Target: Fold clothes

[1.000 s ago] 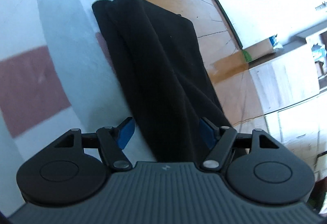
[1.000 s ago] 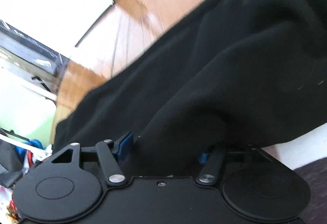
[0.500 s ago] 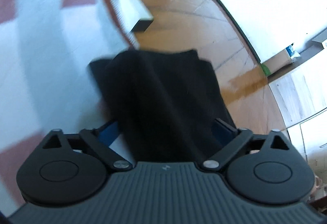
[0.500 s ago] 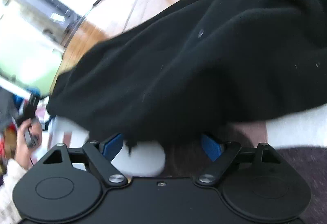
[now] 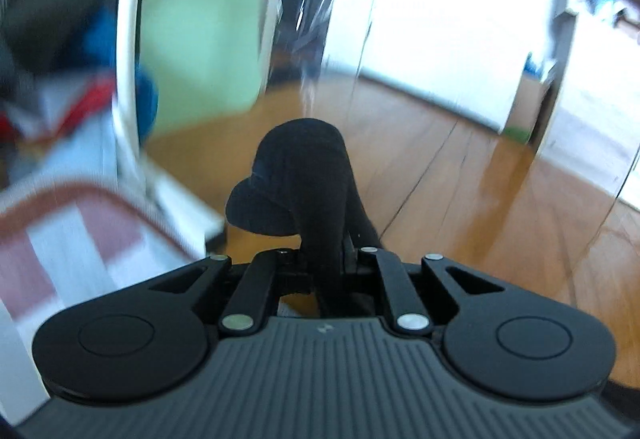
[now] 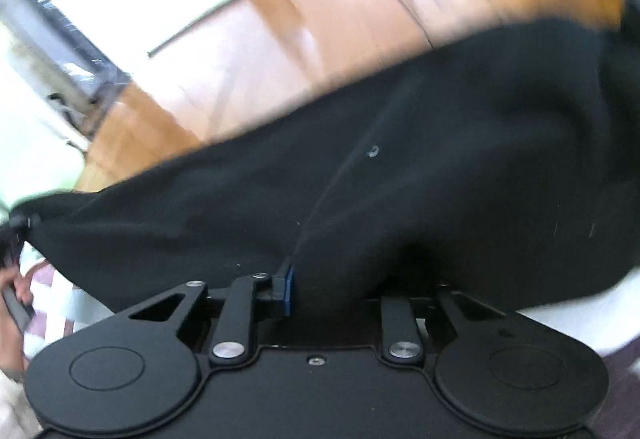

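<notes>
1. My left gripper [image 5: 324, 263] is closing, its jaws nearly together, and a bunched fold of the black garment [image 5: 308, 175] is pinched between them; the cloth pokes up past the tips in a rounded lump.
2. My right gripper [image 6: 332, 291] is closing too, jaws narrowed. One blue pad [image 6: 287, 291] shows pressed against a thick fold of the same black garment [image 6: 400, 175]; the other pad is buried under the cloth.
3. In the right wrist view the garment spreads wide across the frame, draped from upper right down to the far left, where it runs toward a person's hand [image 6: 12, 303] at the edge.
4. Under the garment's lower edge, a white-and-maroon checked cover [image 6: 52, 291] shows. The left wrist view catches the same cover [image 5: 80, 231] down at the left, blurred.
5. Beyond the cloth lies a wooden floor [image 5: 460, 175], glossy, with seams between boards.
6. Further out, a pale green panel [image 5: 204, 19] and bright white surfaces, all smeared by blur.
</notes>
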Motion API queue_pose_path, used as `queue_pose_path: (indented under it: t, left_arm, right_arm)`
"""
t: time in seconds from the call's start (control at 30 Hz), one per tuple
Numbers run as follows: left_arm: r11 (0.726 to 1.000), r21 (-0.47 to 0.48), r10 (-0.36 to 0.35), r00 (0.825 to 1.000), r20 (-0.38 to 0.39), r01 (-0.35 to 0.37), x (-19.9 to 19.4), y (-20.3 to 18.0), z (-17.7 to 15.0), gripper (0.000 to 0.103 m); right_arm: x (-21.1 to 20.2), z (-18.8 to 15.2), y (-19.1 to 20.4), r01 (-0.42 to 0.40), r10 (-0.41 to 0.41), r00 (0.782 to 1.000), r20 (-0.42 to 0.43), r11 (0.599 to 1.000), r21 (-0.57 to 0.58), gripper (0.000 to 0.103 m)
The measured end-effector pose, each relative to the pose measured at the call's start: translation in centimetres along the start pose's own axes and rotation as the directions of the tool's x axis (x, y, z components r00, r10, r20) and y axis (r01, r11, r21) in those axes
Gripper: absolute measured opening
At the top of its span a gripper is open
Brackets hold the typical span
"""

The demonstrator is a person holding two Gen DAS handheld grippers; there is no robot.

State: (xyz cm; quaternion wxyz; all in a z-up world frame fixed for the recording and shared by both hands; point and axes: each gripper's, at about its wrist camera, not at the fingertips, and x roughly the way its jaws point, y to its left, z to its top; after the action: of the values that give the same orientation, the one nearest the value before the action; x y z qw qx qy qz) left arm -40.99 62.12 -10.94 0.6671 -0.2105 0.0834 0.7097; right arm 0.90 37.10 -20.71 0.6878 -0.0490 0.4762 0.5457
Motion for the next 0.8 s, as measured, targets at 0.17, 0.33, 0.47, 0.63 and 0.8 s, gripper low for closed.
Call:
queue_pose_path:
  t: [0.17,0.33,0.47,0.63,0.8]
  left_arm:
    - [1.0,-0.021,0.0,0.996,0.088,0.002,-6.8,1.8,3.7,0.009]
    - [0.97,-0.039,0.227,0.951,-0.209,-0.24,-11.0,8.3,-3.4,0.014]
    - [0.822,-0.311,0.246,0.789,-0.564,-0.478,-10.5,16.4,-12.1,0.017]
    - [0.786,-0.344,0.341,0.824,-0.453,-0.514,-12.7,18.6,-9.6,0.022]
    - [0.737,-0.31,0.463,0.783,-0.416,-0.601,-13.4,19.5,-8.9,0.022]
  right_arm:
    - [-6.5,1.8,-0.1,-0.116,0.116,0.993,0.014,0.993,-0.019,0.025]
    - [-5.9,-3.6,-0.8,-0.104,0.082,0.983,-0.163,0.986,-0.132,0.028]
    - [-2.1,-8.3,0.9,0.05,-0.154,0.951,-0.269,0.933,-0.355,0.04]
    - [-1.6,-7.5,5.7,0.141,-0.286,0.935,-0.208,0.841,-0.523,0.068]
    - [-1.5,-7.2,8.1,0.114,-0.29,0.93,-0.227,0.812,-0.572,0.068]
